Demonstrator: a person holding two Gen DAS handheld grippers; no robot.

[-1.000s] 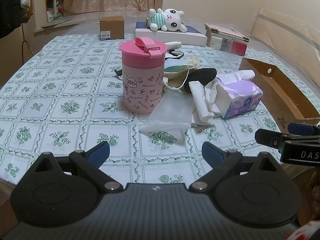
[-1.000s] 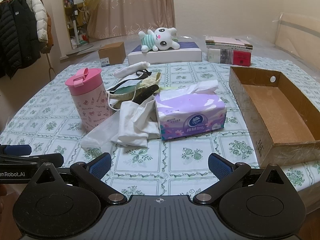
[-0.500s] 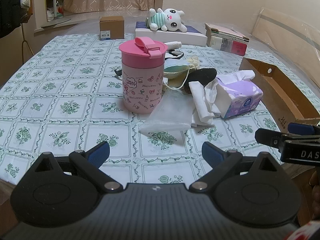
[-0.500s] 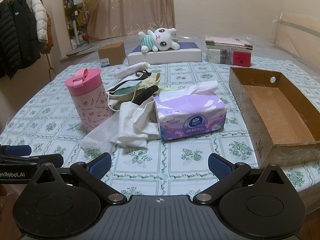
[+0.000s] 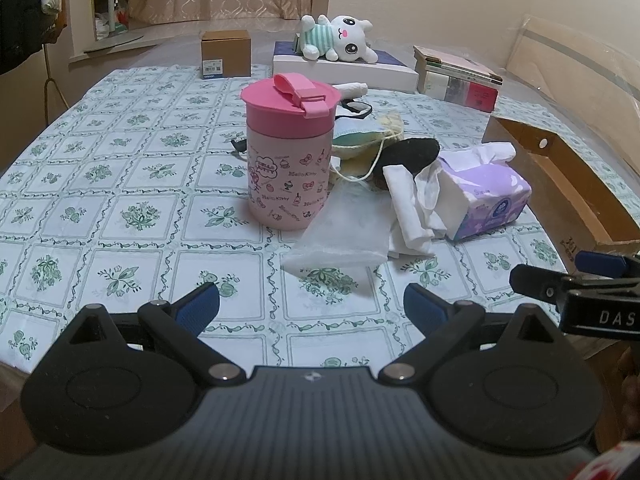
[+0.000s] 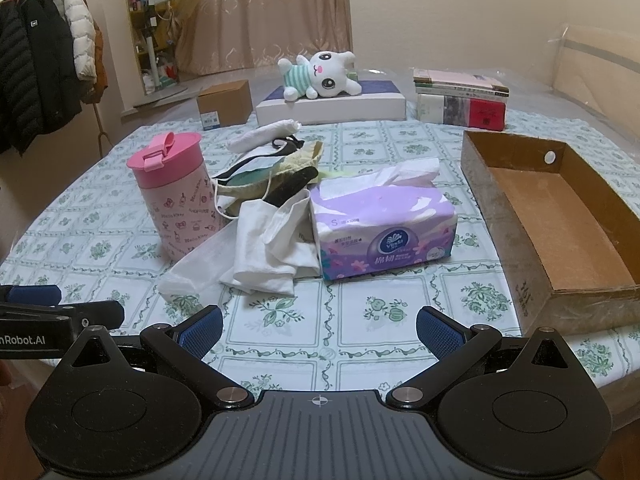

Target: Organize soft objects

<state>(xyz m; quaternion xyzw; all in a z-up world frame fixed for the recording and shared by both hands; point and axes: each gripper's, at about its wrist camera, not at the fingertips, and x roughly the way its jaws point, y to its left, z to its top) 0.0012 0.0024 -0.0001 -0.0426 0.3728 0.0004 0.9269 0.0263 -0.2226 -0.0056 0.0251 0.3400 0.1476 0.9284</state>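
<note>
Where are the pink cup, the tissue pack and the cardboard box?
pink cup [image 5: 289,172], left wrist view, on its side wall.
tissue pack [image 6: 384,220], right wrist view, on its top.
cardboard box [image 6: 520,220], right wrist view, on its near wall.

Hovering low over the near edge of the patterned tablecloth [image 5: 120,208].

Holding the left gripper [image 5: 312,304] spread wide and empty, blue fingertips [image 5: 202,304] well apart. Facing a pink lidded cup [image 5: 289,160] standing upright, a clear plastic bag [image 5: 344,232] lying just beside it, white cloth [image 5: 408,208] bunching against a purple tissue pack [image 5: 490,200]. Catching the right gripper [image 5: 576,276] poking in at the right edge, near an open cardboard box [image 5: 560,176].
</note>
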